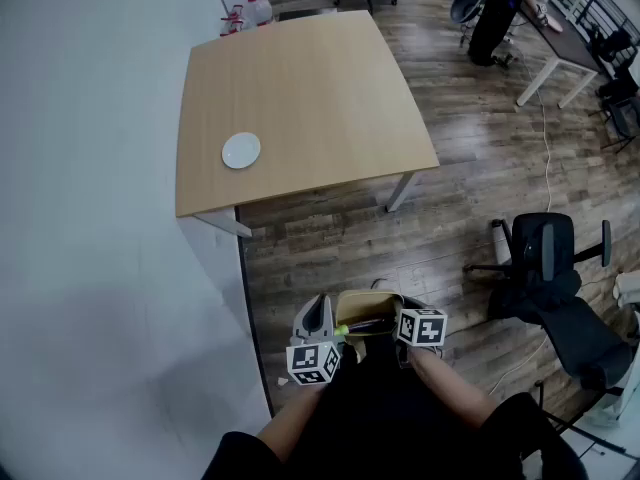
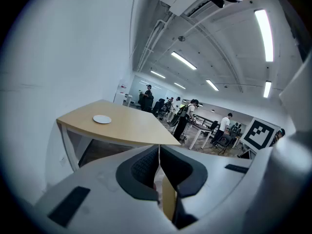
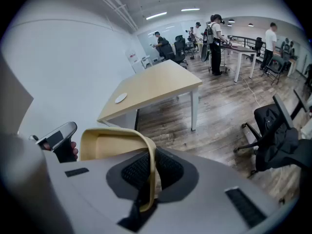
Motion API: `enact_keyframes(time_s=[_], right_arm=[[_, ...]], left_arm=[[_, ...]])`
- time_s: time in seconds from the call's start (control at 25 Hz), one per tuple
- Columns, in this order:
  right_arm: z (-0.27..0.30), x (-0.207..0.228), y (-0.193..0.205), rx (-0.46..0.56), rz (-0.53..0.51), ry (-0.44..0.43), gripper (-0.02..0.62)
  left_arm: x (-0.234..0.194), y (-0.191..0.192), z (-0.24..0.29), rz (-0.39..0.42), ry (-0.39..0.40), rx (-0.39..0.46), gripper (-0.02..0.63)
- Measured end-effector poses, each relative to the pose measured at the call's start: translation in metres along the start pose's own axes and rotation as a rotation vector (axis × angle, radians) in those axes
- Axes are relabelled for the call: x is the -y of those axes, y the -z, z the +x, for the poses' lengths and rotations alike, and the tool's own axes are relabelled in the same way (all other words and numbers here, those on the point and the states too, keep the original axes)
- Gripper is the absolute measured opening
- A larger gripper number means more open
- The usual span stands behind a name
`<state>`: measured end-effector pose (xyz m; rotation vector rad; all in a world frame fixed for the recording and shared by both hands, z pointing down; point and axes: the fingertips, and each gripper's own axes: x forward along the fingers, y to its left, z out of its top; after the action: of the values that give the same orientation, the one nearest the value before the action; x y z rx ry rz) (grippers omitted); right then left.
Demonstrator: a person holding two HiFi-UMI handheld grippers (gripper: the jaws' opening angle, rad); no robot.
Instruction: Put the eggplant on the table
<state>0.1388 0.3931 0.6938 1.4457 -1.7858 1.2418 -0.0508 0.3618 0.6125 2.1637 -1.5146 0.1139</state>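
Lying crosswise in the tan basket [image 1: 366, 296], eggplant [image 1: 371, 324] points its stem left.

One table [image 1: 320, 98], one plate [image 1: 241, 151], one container [image 1: 362, 300]

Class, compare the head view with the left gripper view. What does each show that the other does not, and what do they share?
Only the head view: the eggplant lying inside the tan container. Only the left gripper view: ceiling lights and people standing at far desks. Both: the wooden table, its white plate, and the left tool gripping the container's edge.
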Motion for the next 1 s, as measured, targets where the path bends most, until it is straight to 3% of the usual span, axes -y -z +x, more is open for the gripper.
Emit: enact_keyframes(time_s=[0.48, 0.76, 1.0], right_arm=[[0.0, 0.004, -0.011, 0.05, -0.033, 0.042, 0.074], [0.017, 0.035, -0.053, 0.067, 0.005, 0.042, 0.074], [0.033, 0.066, -0.114, 0.086, 0.029, 0.018, 0.074]], left_arm=[[-0.004, 0.001, -0.002, -0.009, -0.011, -0.013, 0.02], [0.013, -0.023, 0.043, 0.05, 0.003, 0.024, 0.02], [0.037, -0.054, 0.097, 0.138, 0.007, 0.064, 0.02]])
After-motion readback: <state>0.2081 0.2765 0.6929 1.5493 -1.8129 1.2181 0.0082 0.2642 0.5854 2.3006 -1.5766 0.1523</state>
